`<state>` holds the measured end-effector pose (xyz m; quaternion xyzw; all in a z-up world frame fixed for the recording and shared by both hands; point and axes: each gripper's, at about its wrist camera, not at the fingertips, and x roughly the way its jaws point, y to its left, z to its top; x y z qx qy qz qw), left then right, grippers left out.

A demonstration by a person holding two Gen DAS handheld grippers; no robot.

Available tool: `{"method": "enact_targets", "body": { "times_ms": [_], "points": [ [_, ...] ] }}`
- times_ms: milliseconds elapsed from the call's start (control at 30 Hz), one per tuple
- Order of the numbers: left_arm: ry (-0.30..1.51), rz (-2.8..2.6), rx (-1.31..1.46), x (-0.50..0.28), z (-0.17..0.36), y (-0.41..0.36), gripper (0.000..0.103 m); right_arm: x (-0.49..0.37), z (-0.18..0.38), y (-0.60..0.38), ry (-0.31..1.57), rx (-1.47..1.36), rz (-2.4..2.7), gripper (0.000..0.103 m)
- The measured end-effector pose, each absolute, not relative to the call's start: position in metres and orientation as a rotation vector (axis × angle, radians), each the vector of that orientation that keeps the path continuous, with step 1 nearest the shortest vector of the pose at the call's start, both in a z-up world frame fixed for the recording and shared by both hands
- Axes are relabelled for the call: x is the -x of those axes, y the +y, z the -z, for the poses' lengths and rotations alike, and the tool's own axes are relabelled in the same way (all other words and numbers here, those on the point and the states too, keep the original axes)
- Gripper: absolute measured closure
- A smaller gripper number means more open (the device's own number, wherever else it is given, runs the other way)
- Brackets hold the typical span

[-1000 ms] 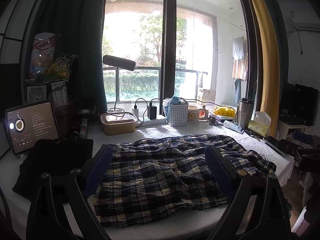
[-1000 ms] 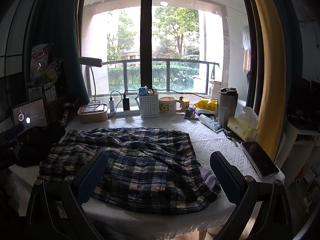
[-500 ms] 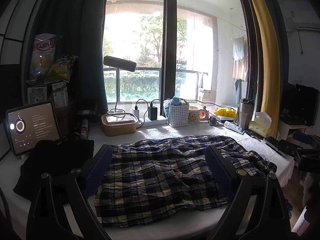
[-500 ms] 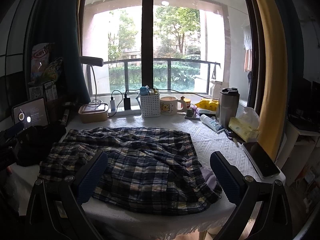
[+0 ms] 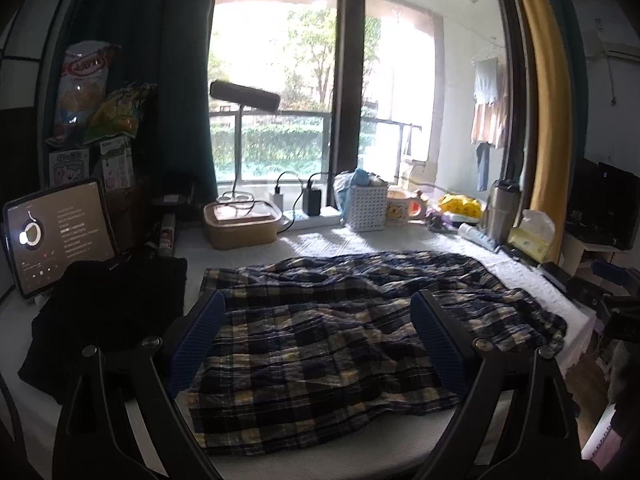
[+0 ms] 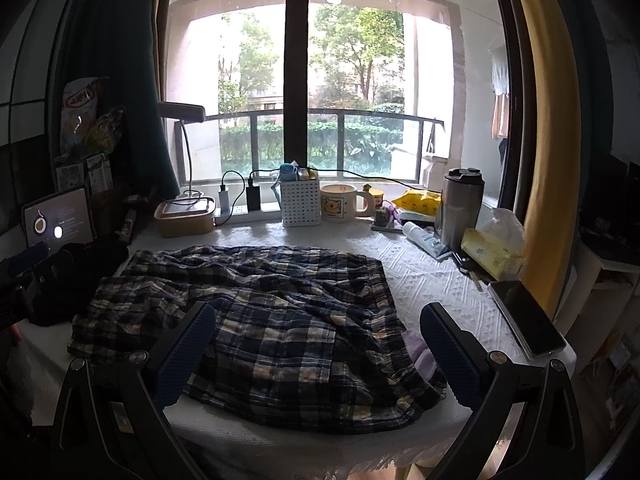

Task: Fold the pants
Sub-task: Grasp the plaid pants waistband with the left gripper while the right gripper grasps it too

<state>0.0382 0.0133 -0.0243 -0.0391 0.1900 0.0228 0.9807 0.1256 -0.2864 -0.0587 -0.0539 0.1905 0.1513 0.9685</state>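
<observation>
Dark blue and cream plaid pants (image 5: 328, 332) lie spread and wrinkled across the white table (image 5: 320, 240); they also show in the right wrist view (image 6: 272, 312). My left gripper (image 5: 318, 340) is open and empty, held above the pants near the table's front left. My right gripper (image 6: 318, 344) is open and empty, held above the pants' right part near the front edge. Neither gripper touches the cloth.
A black garment (image 5: 108, 312) and a lit tablet (image 5: 56, 236) sit at the left. Along the window stand a tan box (image 5: 240, 224), white basket (image 6: 300, 204), mug (image 6: 340, 202), steel tumbler (image 6: 460, 208) and tissue pack (image 6: 492, 252). A phone (image 6: 524, 316) lies at the right edge.
Both grippers have drifted very slightly; the view has shifted a little. The pants have not moved and both grippers stay open.
</observation>
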Motion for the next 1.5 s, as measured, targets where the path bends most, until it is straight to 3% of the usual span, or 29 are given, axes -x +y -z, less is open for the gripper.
{"method": "enact_targets", "body": {
  "times_ms": [200,333,667,967,1067,1200,1233,1300,1367,1433,1467,1500],
  "points": [
    [0.5,-0.081,0.093,-0.092,0.043,0.049,0.01,-0.176,0.065,-0.295,0.406,0.204,-0.262,0.0],
    [0.633,-0.06,0.179,-0.14,0.065,0.073,0.01,-0.221,0.074,-0.293,0.515,0.215,-0.396,0.0],
    [0.761,-0.144,0.117,-0.217,0.08,0.133,0.01,-0.315,0.083,-0.303,0.645,0.171,-0.479,0.0],
    [0.899,-0.097,0.114,-0.282,0.106,0.153,0.011,-0.396,0.095,-0.305,0.74,0.128,-0.469,0.025],
    [0.954,-0.06,0.146,-0.295,0.115,0.159,0.022,-0.416,0.102,-0.303,0.772,0.136,-0.468,0.027],
    [1.023,-0.032,0.154,-0.31,0.129,0.159,0.022,-0.436,0.116,-0.292,0.836,0.154,-0.49,0.033],
    [1.019,-0.03,0.128,-0.311,0.129,0.154,0.024,-0.44,0.12,-0.289,0.851,0.159,-0.498,0.035],
    [1.018,-0.015,0.097,-0.312,0.129,0.147,0.039,-0.45,0.128,-0.285,0.891,0.147,-0.511,0.046],
    [1.011,-0.004,0.063,-0.311,0.127,0.141,0.065,-0.458,0.135,-0.285,0.92,0.132,-0.516,0.047],
    [1.003,0.014,0.042,-0.31,0.125,0.136,0.083,-0.461,0.14,-0.285,0.934,0.116,-0.528,0.057],
    [0.997,0.023,0.027,-0.309,0.124,0.133,0.089,-0.462,0.141,-0.284,0.936,0.115,-0.535,0.068],
    [0.99,0.026,0.009,-0.308,0.123,0.13,0.091,-0.462,0.142,-0.282,0.933,0.125,-0.544,0.074]
  ]
}}
